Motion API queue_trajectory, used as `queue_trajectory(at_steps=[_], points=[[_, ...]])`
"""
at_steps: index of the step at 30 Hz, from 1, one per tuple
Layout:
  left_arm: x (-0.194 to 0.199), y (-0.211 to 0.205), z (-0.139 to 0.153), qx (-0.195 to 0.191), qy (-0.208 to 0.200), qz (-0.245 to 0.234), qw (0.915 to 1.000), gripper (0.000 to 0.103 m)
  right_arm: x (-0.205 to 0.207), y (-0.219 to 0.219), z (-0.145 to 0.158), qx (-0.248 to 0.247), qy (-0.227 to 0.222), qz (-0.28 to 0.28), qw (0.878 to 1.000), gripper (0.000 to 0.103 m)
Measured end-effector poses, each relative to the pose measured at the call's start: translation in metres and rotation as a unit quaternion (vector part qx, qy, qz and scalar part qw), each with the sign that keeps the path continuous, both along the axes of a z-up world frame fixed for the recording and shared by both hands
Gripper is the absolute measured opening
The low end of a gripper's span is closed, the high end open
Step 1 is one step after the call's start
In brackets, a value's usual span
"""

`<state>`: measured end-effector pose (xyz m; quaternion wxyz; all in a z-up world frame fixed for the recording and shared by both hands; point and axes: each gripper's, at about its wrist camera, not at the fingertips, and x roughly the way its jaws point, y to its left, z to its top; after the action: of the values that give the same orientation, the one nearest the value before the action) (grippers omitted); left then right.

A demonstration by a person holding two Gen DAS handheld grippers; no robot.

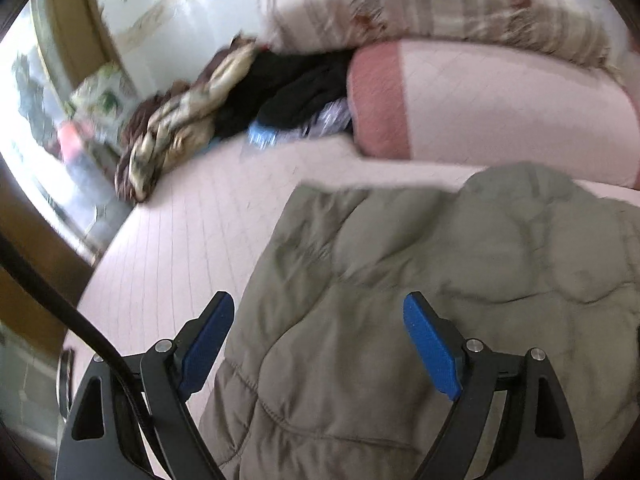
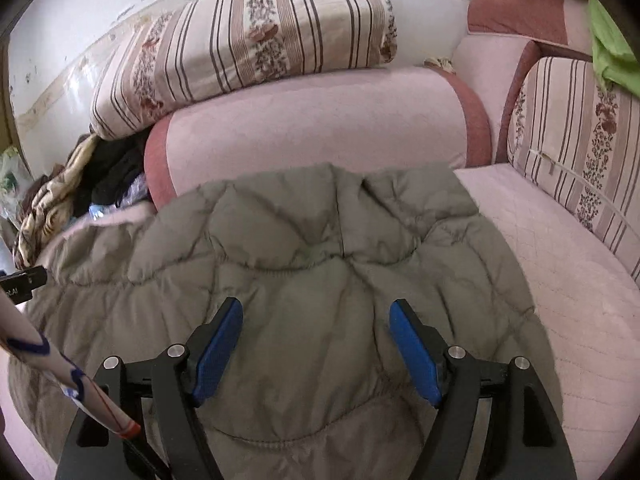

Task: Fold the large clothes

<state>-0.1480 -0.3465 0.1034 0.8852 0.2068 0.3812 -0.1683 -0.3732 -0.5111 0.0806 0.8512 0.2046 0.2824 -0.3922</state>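
An olive-grey quilted puffer jacket (image 1: pixel 440 260) (image 2: pixel 320 240) lies spread on the pink quilted sofa seat (image 1: pixel 180 248) (image 2: pixel 580 280). My left gripper (image 1: pixel 319 302) hovers over the jacket's left edge. Its blue pads (image 1: pixel 208 344) stand wide apart and nothing is pinched between them. My right gripper (image 2: pixel 316 307) hangs over the middle of the jacket, also open, with the fabric below its blue pads (image 2: pixel 416 352) and not gripped. The left wrist view is blurred by motion.
A pink bolster cushion (image 2: pixel 320 128) lies just behind the jacket, with a striped floral cushion (image 2: pixel 240 40) on top. A pile of loose clothes (image 1: pixel 192 120) sits at the back left near a window. Another striped cushion (image 2: pixel 580 140) and a green cloth (image 2: pixel 612 52) are at the right.
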Motion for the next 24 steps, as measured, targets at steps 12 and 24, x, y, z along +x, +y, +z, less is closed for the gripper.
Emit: queue_trajectory(at_steps=[12, 24], points=[[0.017, 0.001, -0.039, 0.024, -0.013, 0.006, 0.9996, 0.087, 0.022, -0.005, -0.022, -0.036, 0.036, 0.002, 0.999, 0.092], [-0.034, 0.023, 0.006, -0.014, -0.017, -0.031, 0.9993, 0.087, -0.025, -0.012, 0.016, -0.051, 0.009, -0.056, 0.997, 0.092]])
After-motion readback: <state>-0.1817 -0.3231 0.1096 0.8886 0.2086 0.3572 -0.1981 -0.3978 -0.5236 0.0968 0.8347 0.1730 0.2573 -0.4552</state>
